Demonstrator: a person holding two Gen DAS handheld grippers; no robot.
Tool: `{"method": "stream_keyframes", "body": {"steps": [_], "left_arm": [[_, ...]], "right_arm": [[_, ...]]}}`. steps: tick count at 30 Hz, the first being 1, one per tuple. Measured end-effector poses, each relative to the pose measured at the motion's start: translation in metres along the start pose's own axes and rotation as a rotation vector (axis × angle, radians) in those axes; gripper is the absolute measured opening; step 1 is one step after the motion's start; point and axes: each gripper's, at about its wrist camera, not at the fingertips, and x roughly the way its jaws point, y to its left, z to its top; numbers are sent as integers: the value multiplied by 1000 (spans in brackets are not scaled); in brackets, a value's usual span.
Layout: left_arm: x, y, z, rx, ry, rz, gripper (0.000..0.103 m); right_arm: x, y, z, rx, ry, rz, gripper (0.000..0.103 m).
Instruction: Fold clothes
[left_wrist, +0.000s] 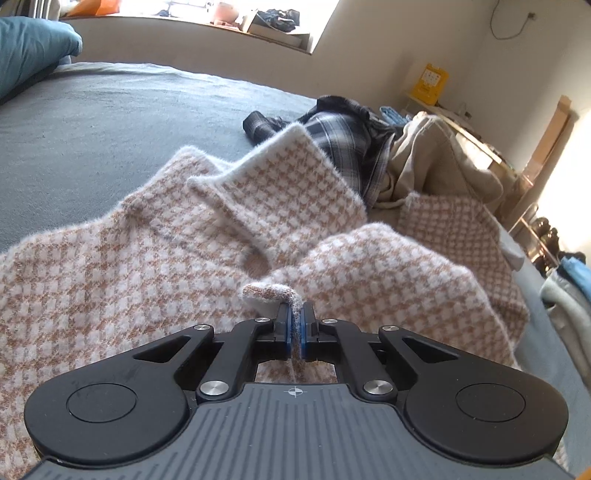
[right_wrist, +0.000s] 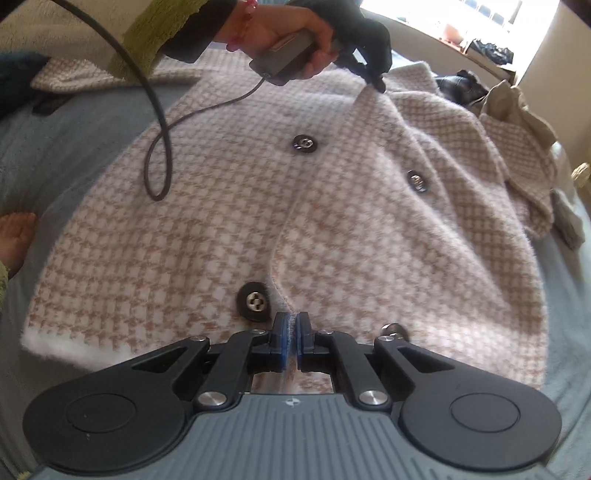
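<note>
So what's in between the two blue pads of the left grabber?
A pinched fold of the checked jacket. The left gripper is shut on it, fabric poking up between the pads; the left wrist view shows this.

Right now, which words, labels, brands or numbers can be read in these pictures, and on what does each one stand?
No text can be read.
Yellow box by the wall: has dark marks, too blurred to read.
Coat buttons: embossed, too small to read.
Both grippers: only a crosshair mark, no letters.
</note>
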Motion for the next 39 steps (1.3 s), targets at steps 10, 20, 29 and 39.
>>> {"method": "stream_keyframes", "body": {"steps": [10,20,29,39], "left_arm": [[-62,22,32,71,-51,102,28],[-139,-30,-4,522,51,26,35],[-128,-105,-153,684,96,-186,35],[-110,-129,-212,754,126,-247,35]], "right_arm": [[-43,-68,-22,467,-116,102,41],[-44,-90,-54,631,-136,165,33],[-38,-84,-32,522,-94,125,33],[-20,-193,65,636,-299,26,45]]}}
